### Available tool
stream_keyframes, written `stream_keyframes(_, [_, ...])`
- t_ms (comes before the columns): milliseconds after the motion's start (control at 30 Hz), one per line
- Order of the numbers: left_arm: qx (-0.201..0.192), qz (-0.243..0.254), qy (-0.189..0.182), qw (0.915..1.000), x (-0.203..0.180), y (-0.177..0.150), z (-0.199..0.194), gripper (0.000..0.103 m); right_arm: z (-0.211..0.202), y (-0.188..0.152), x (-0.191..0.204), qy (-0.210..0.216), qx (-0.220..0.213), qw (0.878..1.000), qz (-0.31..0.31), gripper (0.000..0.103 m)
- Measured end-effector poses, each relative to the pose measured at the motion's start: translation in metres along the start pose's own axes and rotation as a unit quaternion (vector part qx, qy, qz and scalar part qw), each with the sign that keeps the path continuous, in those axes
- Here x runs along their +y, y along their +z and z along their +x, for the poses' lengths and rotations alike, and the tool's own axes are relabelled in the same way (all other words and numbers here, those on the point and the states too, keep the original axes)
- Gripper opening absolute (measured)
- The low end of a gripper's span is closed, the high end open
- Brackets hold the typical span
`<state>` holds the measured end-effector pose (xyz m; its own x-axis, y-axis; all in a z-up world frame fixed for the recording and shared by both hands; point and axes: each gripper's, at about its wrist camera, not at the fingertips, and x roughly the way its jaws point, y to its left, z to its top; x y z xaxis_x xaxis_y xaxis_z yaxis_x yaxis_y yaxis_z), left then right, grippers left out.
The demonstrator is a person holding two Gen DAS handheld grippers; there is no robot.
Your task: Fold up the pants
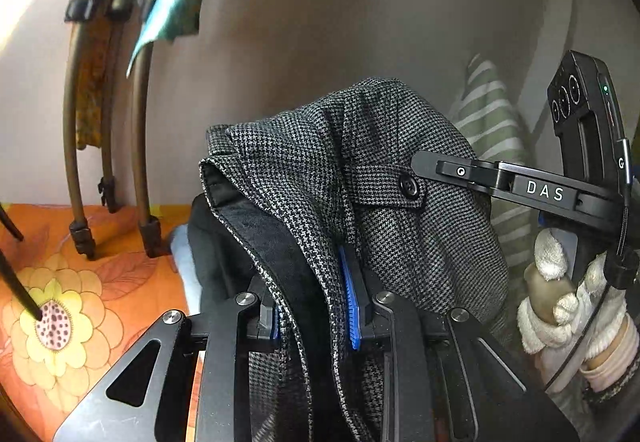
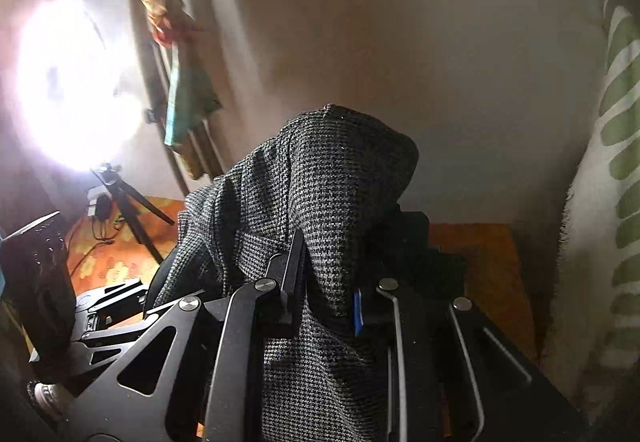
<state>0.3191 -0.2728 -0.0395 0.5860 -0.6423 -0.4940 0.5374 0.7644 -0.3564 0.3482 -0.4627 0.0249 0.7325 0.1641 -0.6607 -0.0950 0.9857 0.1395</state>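
Houndstooth trousers (image 1: 304,170), lifted off the flowered orange bedsheet (image 1: 120,282). Left tongs (image 1: 316,316) clamped on waistband edge; right tongs (image 2: 326,296) clamped on bunched cloth. Advice: draw grips apart level, tauten waistband, then lay flat.

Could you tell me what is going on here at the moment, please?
A person is folding grey houndstooth pants with two hand-held grippers. The left gripper and the right gripper are each clamped on a bunch of the cloth, holding it above an orange floral sheet. The pants are bunched up, with no neat fold visible yet.
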Motion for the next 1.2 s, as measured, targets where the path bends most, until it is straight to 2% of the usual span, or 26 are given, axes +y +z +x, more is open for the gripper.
stream_keyframes(133, [0.026, 0.004, 0.021, 0.9994, 0.009, -0.003, 0.024, 0.022, 0.038, -0.007, -0.015, 0.0, 0.02, 1.0, 0.005, 0.02])
stream_keyframes(200, [0.041, 0.008, 0.023, 0.9988, 0.008, -0.006, 0.029, 0.024, 0.055, -0.011, -0.02, -0.017, 0.035, 0.999, 0.007, 0.026])
stream_keyframes(267, [0.045, 0.016, 0.033, 0.9983, 0.006, -0.005, 0.028, 0.032, 0.066, -0.014, -0.026, -0.038, 0.046, 0.998, 0.011, 0.035])
stream_keyframes(300, [0.043, 0.02, 0.04, 0.998, 0.005, -0.004, 0.026, 0.032, 0.067, -0.015, -0.03, -0.046, 0.046, 0.998, 0.016, 0.038])
stream_keyframes(367, [0.047, 0.019, 0.043, 0.9978, 0.006, -0.004, 0.02, 0.033, 0.065, -0.016, -0.035, -0.061, 0.044, 0.997, 0.029, 0.054])
stream_keyframes(400, [0.048, 0.015, 0.048, 0.9976, 0.007, -0.003, 0.018, 0.033, 0.063, -0.016, -0.038, -0.066, 0.043, 0.996, 0.034, 0.056])
stream_keyframes(567, [0.044, 0.005, 0.062, 0.9971, 0.011, -0.001, -0.004, 0.033, 0.046, -0.016, -0.037, -0.098, 0.038, 0.994, 0.038, 0.059])
stream_keyframes(800, [0.038, 0.018, 0.069, 0.9968, 0.008, -0.004, -0.038, 0.033, 0.005, -0.021, -0.035, -0.107, 0.007, 0.993, 0.057, 0.059])
stream_keyframes(833, [0.035, 0.023, 0.071, 0.9966, 0.005, -0.003, -0.046, 0.038, 0.0, -0.022, -0.035, -0.108, 0.003, 0.992, 0.059, 0.059])
stream_keyframes(867, [0.032, 0.029, 0.074, 0.9963, 0.002, -0.002, -0.053, 0.05, -0.008, -0.024, -0.032, -0.106, -0.002, 0.992, 0.061, 0.059])
stream_keyframes(900, [0.027, 0.035, 0.079, 0.9959, -0.002, -0.004, -0.063, 0.056, -0.017, -0.028, -0.028, -0.102, -0.007, 0.993, 0.063, 0.059])
stream_keyframes(1100, [0.009, 0.064, 0.09, 0.9938, -0.021, -0.015, -0.106, 0.06, -0.057, -0.046, 0.004, -0.077, -0.024, 0.995, 0.052, 0.059])
stream_keyframes(1200, [-0.001, 0.068, 0.09, 0.9936, -0.034, -0.022, -0.127, 0.067, -0.077, -0.057, 0.021, -0.073, -0.034, 0.996, 0.044, 0.059])
